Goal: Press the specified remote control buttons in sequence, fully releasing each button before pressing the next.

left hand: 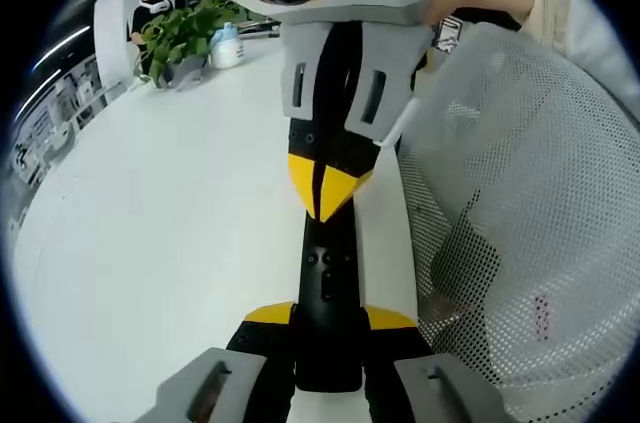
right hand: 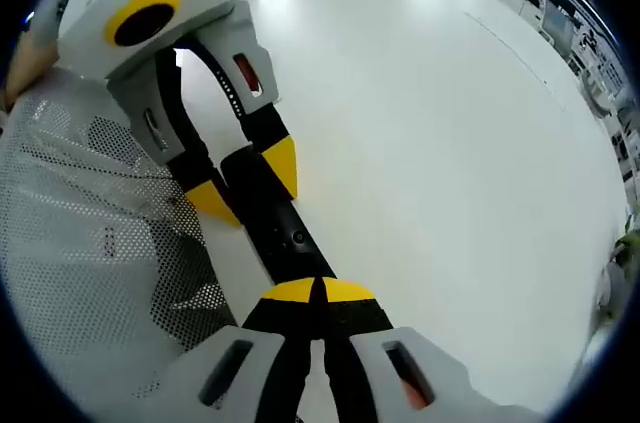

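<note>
While left gripper (left hand: 327, 338) pinches the black remote (left hand: 328, 318), we keep right gripper (right hand: 318, 293), tips together, pressing squarely, then lift fully.

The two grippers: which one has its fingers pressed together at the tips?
The right gripper: its yellow tips meet and point down at the remote. The left gripper has its fingers apart, flanking the remote.
</note>
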Available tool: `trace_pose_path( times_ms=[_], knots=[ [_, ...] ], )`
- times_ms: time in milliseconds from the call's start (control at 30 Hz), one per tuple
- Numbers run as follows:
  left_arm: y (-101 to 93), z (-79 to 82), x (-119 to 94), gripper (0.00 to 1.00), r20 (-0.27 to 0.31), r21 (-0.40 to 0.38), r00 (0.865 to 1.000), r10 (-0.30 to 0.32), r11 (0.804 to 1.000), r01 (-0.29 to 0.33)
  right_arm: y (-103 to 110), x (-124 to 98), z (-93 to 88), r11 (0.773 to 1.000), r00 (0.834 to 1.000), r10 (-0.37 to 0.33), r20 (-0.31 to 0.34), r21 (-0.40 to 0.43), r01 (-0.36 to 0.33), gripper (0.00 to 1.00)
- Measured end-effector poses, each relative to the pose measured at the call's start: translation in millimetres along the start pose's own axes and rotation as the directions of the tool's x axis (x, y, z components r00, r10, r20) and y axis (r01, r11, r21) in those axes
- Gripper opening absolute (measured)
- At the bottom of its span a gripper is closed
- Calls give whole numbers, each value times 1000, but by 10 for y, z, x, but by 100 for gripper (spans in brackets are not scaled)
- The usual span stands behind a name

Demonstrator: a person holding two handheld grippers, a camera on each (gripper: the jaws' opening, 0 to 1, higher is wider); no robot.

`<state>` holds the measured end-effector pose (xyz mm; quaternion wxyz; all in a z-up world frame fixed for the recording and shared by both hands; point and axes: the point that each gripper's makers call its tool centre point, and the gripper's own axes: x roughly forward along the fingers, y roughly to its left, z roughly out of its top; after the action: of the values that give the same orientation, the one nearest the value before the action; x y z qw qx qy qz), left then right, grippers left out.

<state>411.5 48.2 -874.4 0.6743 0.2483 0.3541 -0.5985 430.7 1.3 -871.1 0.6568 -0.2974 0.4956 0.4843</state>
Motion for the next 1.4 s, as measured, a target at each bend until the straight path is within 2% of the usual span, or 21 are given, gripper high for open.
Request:
trace_pose_path(
  times_ms=[333,567,700,833,967,1067,1167,1267,1400],
  knots=[
    [3,2,-4,24,12,-15,1000,-6,1000,6,-6,3,3,1000,1000,-18,-1,4,18,0],
    [1,4,-4,24,20,-24,1000,-6,1000,7,-13,-14,-8,998,998,-27,59,64,24,0],
    [3,5,-4,24,22,-32,1000,-4,999,5,-12,-20,-17,997,995,-33,94,72,26,0],
    [4,5,-3,24,19,-37,1000,-5,999,6,-6,-45,-60,998,996,-39,76,61,34,0],
    [4,4,-2,24,16,-35,1000,-6,999,7,12,-43,-69,998,997,-60,57,7,60,0],
    [2,5,-1,24,16,-36,1000,-6,999,7,20,-44,-61,983,995,-97,31,-156,101,0],
    [0,4,0,24,18,-29,1000,-7,1000,7,46,-37,-56,957,992,-124,12,-263,123,0],
    [-2,4,-2,24,20,-27,1000,-7,1000,8,55,-32,-52,939,992,-124,-1,-323,117,0],
    [-6,2,-1,24,24,-16,1000,-8,1000,8,40,-34,-54,948,994,-108,4,-300,104,0]
  ],
)
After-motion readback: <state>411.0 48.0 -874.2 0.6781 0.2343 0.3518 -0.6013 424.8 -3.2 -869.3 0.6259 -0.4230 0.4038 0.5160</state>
